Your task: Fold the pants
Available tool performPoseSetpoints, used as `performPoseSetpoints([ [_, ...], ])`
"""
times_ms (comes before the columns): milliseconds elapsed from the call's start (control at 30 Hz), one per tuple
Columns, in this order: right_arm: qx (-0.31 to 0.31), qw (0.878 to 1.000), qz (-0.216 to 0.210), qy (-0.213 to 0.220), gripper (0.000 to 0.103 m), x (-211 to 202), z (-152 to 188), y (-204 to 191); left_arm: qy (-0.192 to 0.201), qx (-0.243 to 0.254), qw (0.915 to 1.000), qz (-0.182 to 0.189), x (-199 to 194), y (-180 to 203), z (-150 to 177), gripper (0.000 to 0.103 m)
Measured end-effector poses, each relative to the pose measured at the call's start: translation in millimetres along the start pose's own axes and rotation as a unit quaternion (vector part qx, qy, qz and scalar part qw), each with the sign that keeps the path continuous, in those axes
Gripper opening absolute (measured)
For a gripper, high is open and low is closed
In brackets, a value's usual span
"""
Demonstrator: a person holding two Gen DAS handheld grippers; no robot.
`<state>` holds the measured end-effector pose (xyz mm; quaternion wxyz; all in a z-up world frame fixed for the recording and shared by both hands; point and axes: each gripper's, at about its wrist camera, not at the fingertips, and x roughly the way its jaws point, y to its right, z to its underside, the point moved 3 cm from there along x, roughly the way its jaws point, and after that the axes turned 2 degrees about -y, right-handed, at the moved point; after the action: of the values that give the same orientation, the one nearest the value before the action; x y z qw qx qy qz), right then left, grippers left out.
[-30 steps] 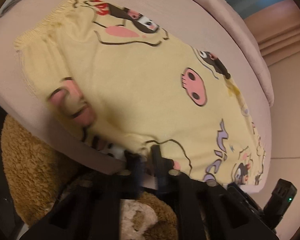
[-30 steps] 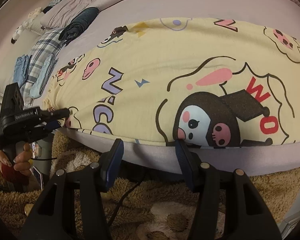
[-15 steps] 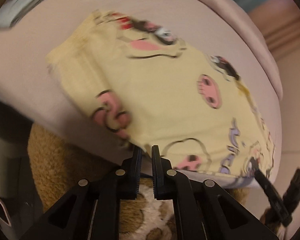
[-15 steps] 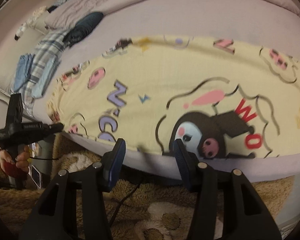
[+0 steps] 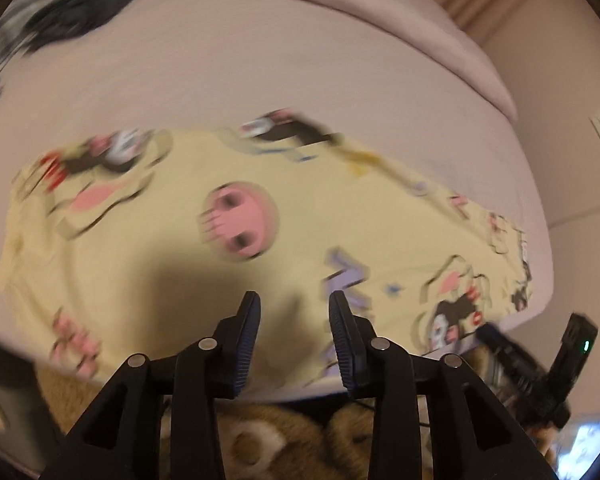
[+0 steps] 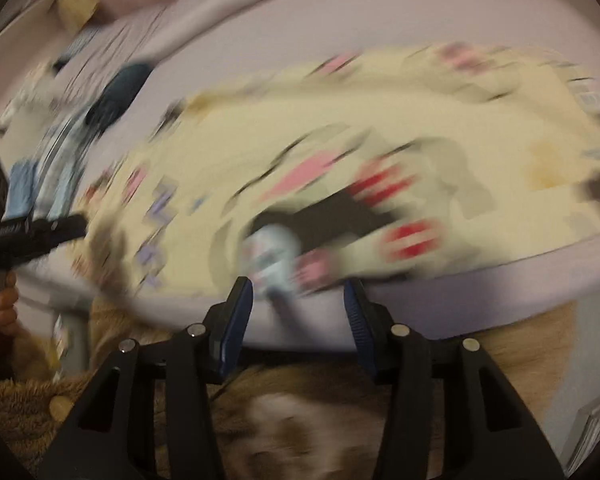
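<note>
The yellow cartoon-print pants (image 5: 188, 248) lie flat in a long strip on the pink bed (image 5: 260, 72), close to its near edge. My left gripper (image 5: 294, 304) is open and empty, its fingers over the near hem of the pants. My right gripper (image 6: 298, 292) is open and empty, just off the bed edge below the pants (image 6: 340, 128). The left gripper also shows at the left of the right wrist view (image 6: 40, 232). Both views are blurred by motion.
Folded clothes, dark and plaid (image 6: 100, 112), lie on the bed beyond the pants' far end, with pillows behind. A brown shaggy rug (image 6: 280, 420) covers the floor below the bed edge. A wall stands at the right (image 5: 572, 120).
My left gripper has let go of the pants hem and opened, and its view has swung across the bed. My right gripper stays open and has shifted along the bed edge.
</note>
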<state>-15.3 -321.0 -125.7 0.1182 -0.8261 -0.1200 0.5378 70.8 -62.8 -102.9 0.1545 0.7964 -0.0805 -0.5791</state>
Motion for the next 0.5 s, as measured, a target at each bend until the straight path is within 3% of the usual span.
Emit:
performPoseSetpoints([
  [133,0.074,0.991,0.086,0.068,0.063,-37.4,-26.4,76.1,0.018,0.040,0.9985,0.034,12.8,34.8,-13.7,0.044],
  [200,0.112,0.979,0.140,0.099,0.067,-51.1,-33.9,114.8,0.032,0.049,0.9972,0.046,27.0,47.9,-18.9,0.046],
  [267,0.160,0.965,0.169,0.120,0.073,-57.2,-37.1,144.1,0.027,0.056,0.9974,0.035,43.5,52.6,-19.1,0.046],
  [400,0.221,0.958,0.131,0.126,0.073,-48.0,-37.3,195.8,-0.042,0.046,0.9975,0.034,94.6,41.3,-7.0,0.046],
  [500,0.214,0.959,0.123,0.138,0.074,-42.6,-37.5,199.7,-0.010,0.056,0.9970,0.053,91.4,37.0,-2.0,0.046],
])
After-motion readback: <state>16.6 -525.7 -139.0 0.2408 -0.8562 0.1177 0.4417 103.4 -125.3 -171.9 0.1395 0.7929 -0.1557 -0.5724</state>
